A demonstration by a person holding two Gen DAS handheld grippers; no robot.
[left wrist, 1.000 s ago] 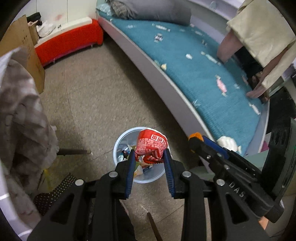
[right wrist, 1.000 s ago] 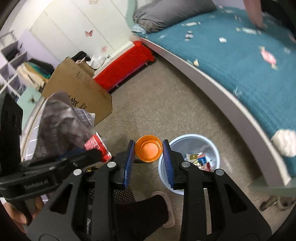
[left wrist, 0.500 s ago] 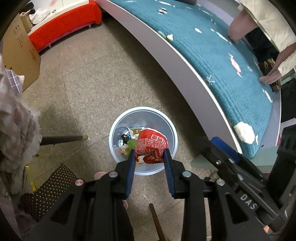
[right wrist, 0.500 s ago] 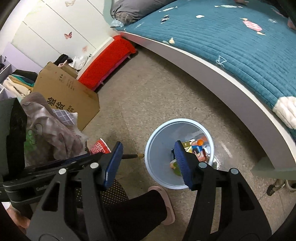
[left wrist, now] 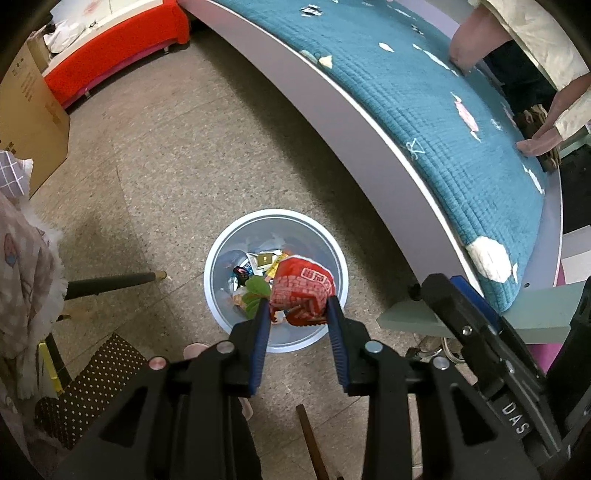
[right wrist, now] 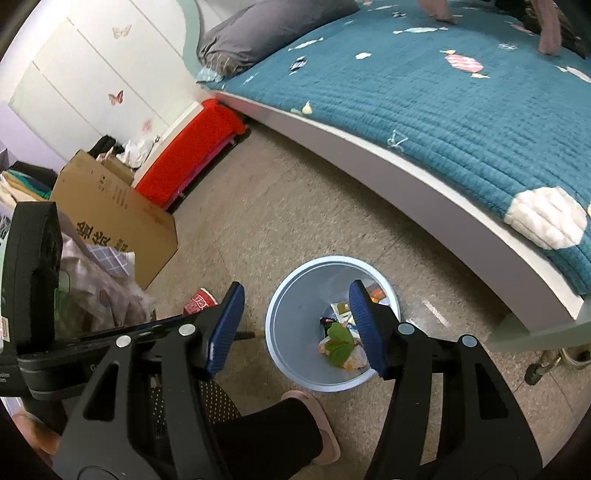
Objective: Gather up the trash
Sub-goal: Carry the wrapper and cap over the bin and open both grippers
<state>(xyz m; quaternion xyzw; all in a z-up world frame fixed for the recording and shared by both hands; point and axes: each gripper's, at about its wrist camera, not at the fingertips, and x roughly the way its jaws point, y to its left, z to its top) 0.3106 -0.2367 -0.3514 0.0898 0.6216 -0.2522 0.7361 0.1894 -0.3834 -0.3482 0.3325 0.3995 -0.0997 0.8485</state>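
1. Left gripper (left wrist: pixel 297 308): clenched on a crumpled red wrapper (left wrist: pixel 301 291), both blue pads pressed to its sides. The wrapper hangs directly above the open mouth of the bin, near the rim closest to the camera.
2. Right gripper (right wrist: pixel 295 328): released, nothing between the pads; its jaws have just been opening. It stands over the bin's left rim, with the right finger (right wrist: pixel 365 328) across the bin's mouth in the right wrist view.
3. Trash bin (left wrist: pixel 218 258): round, pale blue, upright on the floor just beside the bed frame. Contents: mixed wrappers, a green leaf-shaped piece (right wrist: pixel 338 343), a small orange item (right wrist: pixel 376 292) near the far wall.
4. Floor (left wrist: pixel 184 147): speckled beige tile.
5. Bed (right wrist: pixel 443 110): teal quilted cover with candy motifs, white curved frame, grey pillow (right wrist: pixel 266 33) at the head.
6. Red bench (right wrist: pixel 195 147): low, against the white wall.
7. Cardboard box (right wrist: pixel 118 214): flat, leaning beside a heap of patterned cloth (right wrist: pixel 96 284).
8. Pink slipper (right wrist: pixel 321 421): on the person's foot, close to the bin.
9. Dark stick (left wrist: pixel 110 284): lying on the floor, left of the bin.
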